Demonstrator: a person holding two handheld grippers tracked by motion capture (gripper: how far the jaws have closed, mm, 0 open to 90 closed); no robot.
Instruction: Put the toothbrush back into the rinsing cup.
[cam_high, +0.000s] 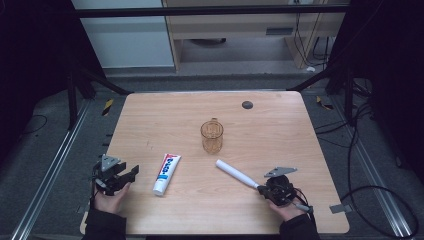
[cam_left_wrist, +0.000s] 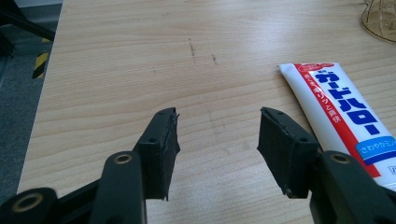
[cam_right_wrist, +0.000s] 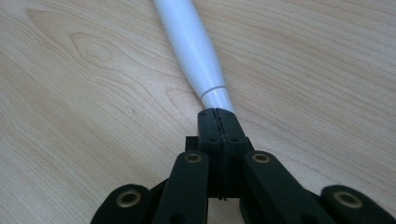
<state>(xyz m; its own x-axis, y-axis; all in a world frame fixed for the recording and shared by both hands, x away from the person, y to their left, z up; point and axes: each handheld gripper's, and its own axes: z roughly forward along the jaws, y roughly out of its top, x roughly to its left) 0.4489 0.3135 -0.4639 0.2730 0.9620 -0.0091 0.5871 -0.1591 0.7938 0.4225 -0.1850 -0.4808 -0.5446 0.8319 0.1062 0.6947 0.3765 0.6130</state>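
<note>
A white toothbrush-like stick (cam_high: 235, 173) lies slanted on the wooden table (cam_high: 270, 130), right of centre. My right gripper (cam_high: 263, 190) is shut, its jaws pressed together at the stick's narrow end (cam_right_wrist: 215, 99). Whether a thin tip is pinched between them I cannot tell. A white toothpaste tube (cam_high: 166, 173) with red and blue print lies left of centre, cap toward me. My left gripper (cam_high: 131, 173) rests open just left of the tube (cam_left_wrist: 343, 112), with bare table between its fingers (cam_left_wrist: 161, 140). An amber glass mug (cam_high: 212, 135) stands upright at mid-table.
A dark round plug (cam_high: 247, 104) sits in the tabletop at the far right. Cables trail on the floor to the right of the table. Black frame bars run along both sides.
</note>
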